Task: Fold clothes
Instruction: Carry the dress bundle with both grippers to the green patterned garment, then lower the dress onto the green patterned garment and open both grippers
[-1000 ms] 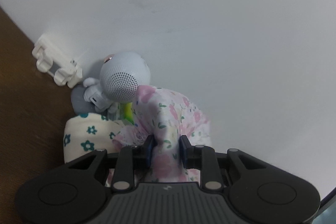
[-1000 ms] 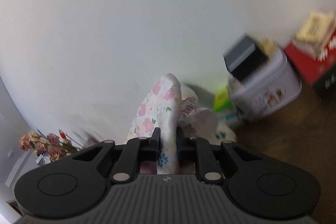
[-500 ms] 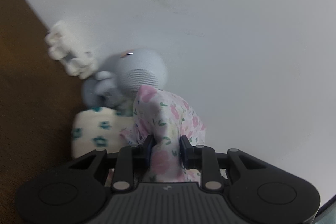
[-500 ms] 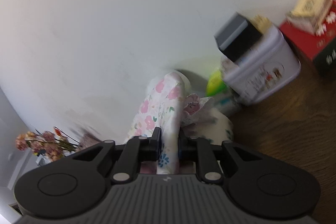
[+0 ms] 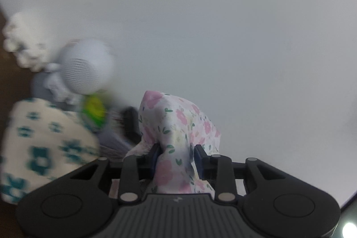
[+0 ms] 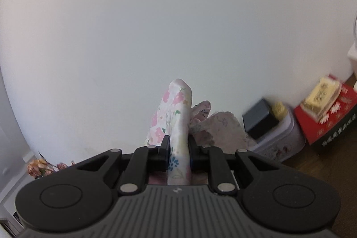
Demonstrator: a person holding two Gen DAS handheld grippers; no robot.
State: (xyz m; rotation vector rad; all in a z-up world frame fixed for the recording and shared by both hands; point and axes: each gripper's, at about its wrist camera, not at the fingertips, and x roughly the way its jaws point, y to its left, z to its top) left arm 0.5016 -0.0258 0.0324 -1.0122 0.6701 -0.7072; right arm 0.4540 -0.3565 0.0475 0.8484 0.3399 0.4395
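Observation:
A white garment with pink flowers (image 5: 176, 122) stands bunched up between the pads of my left gripper (image 5: 176, 154). Its jaws are opening, with the cloth still filling the gap and touching both pads. In the right wrist view another part of the same floral garment (image 6: 176, 104) rises in a narrow fold, and my right gripper (image 6: 179, 148) is shut tight on it. A lilac lace-edged part (image 6: 221, 124) hangs to the right of that fold. Both grippers point at a plain white wall.
A cream cloth with teal flowers (image 5: 40, 144) lies at the left, by a round grey speaker toy (image 5: 86, 68), a green item (image 5: 94, 108) and a white object (image 5: 20, 37). A pale tin (image 6: 283, 137), a dark box (image 6: 258, 119), a red box (image 6: 330, 113) and dried flowers (image 6: 38, 167) stand along the wall on the brown table (image 6: 323, 166).
Both views have swung: the speaker toy and teal-flowered cloth slid left and look nearer, the tin and boxes slid right and lower. The left jaws stand slightly wider around the cloth.

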